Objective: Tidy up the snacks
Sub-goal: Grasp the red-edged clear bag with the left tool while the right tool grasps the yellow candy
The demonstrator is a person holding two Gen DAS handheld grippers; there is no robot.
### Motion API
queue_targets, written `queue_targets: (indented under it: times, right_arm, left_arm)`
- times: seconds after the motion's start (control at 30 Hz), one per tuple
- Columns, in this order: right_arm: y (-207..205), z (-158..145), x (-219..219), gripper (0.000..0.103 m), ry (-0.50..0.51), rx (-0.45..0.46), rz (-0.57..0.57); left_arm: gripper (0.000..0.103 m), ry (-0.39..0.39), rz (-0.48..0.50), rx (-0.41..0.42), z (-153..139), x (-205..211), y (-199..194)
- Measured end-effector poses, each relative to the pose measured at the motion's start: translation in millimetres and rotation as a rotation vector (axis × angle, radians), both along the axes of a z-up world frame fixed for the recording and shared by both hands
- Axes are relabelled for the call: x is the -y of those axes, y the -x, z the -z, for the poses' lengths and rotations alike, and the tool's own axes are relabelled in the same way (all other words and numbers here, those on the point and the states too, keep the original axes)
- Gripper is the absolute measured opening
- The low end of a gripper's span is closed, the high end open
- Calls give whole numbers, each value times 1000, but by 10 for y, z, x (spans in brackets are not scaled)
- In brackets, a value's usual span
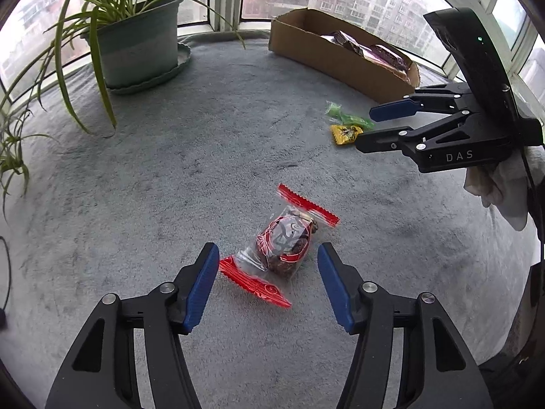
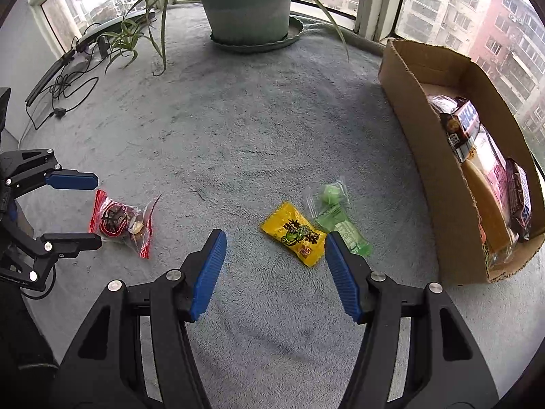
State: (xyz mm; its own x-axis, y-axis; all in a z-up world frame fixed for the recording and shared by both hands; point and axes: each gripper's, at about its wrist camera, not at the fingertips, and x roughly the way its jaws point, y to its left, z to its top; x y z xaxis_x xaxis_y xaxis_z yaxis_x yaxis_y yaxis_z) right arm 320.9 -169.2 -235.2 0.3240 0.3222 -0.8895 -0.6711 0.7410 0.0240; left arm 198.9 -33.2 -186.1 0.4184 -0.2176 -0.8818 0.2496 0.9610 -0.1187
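A clear snack packet with red crimped ends [image 1: 279, 245] lies on the grey carpet between the fingers of my left gripper [image 1: 267, 255], which stands open around it without touching. The same packet [image 2: 122, 223] shows in the right wrist view beside the left gripper [image 2: 97, 209]. My right gripper [image 2: 275, 242] is open just above a yellow snack packet [image 2: 294, 233], with a green packet [image 2: 335, 218] lying beside its right finger. From the left wrist view the right gripper [image 1: 362, 127] hovers over the yellow packet [image 1: 344, 134] and the green packet [image 1: 344, 116].
An open cardboard box [image 2: 432, 156] holding several wrapped snacks stands at the right by the window. A potted plant in a green pot [image 2: 247, 6] stands at the back, with long drooping leaves. Cables and a black bar [image 2: 61, 78] lie at the far left.
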Motion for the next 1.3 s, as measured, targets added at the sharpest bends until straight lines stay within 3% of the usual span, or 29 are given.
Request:
queue_targets:
  times: [0.43, 0.53, 0.77, 0.83, 0.93, 1.0, 1.07, 1.3]
  right_arm:
    - [-172, 210, -137, 62, 57, -26, -47]
    - [-181, 258, -144, 51, 54, -54, -58]
    - [-160, 277, -143, 46, 62, -51, -67]
    - [-144, 267, -150, 41, 75, -40, -60]
    - [-150, 253, -129, 26, 84, -31, -50]
    - [-153, 252, -115, 26, 82, -34, -46]
    - [-138, 252, -118, 26, 92, -26, -49]
    - [-121, 251, -104, 25, 80, -25, -42]
  left_arm:
    - [60, -30, 19, -23, 169, 21, -91]
    - [60, -31, 27, -24, 182, 59, -107]
    - [59, -20, 27, -39, 253, 118, -145]
    - [57, -15, 17, -35, 267, 112, -160]
    - [51, -23, 12, -29, 254, 127, -163]
    - [49, -28, 8, -24, 246, 139, -162]
    - [38, -25, 11, -18, 241, 155, -160]
    - [37, -31, 4, -1, 226, 173, -143]
